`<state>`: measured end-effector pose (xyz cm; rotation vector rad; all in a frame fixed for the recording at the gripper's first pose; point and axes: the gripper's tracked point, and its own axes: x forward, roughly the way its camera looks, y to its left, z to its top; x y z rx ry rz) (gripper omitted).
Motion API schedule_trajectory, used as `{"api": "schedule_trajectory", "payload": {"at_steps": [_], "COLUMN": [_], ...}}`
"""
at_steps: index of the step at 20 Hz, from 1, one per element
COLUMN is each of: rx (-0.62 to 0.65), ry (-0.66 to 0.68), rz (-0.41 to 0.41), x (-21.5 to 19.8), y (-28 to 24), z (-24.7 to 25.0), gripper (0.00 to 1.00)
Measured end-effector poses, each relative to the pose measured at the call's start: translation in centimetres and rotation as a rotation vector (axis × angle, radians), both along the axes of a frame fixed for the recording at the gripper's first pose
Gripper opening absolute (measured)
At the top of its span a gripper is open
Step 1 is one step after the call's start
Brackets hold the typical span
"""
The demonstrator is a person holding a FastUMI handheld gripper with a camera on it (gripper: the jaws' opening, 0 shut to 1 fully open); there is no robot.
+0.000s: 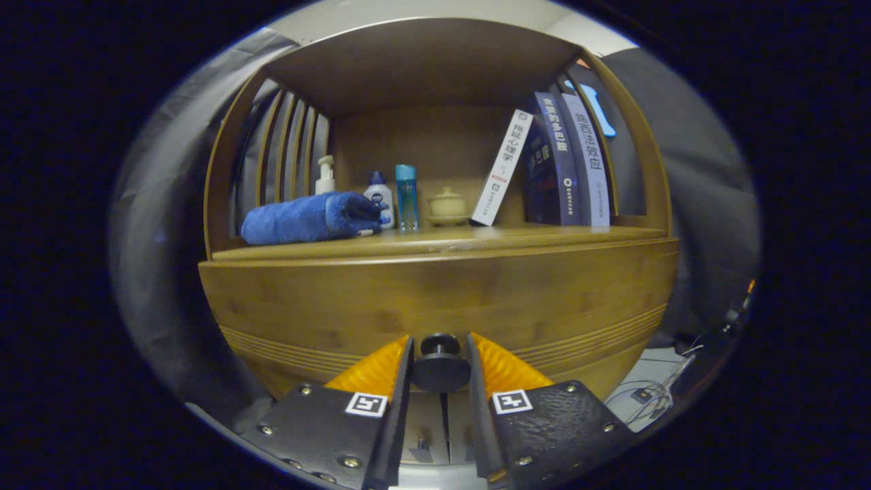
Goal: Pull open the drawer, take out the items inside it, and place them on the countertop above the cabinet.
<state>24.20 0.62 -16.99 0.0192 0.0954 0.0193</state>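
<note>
Wooden drawer front is facing me, its knob sitting between my tongs — fingers narrowing beside it, contact unclear — so I'm planning a straight pull toward me.

matt wooden drawer, seemingly plastic knob

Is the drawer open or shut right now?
Shut, by the look of it: the drawer front sits flush under the countertop, no gap showing. The gripper fingers flank its knob; contact unclear.
</note>
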Motion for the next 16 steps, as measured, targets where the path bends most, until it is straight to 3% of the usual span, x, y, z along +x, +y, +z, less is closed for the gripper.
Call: {"api": "schedule_trajectory", "payload": {"at_steps": [4,8,16], "rx": [-0.002,-0.080,-0.121], "ry": [-0.007,-0.006,0.020], "rz": [0.082,0.059,0.078], "x": [0.4,-1.3,-8.2], "y": [0.2,0.1,0.1], "z": [0.1,0.2,-0.2], "gripper": [0.42,0.23,0.24]}}
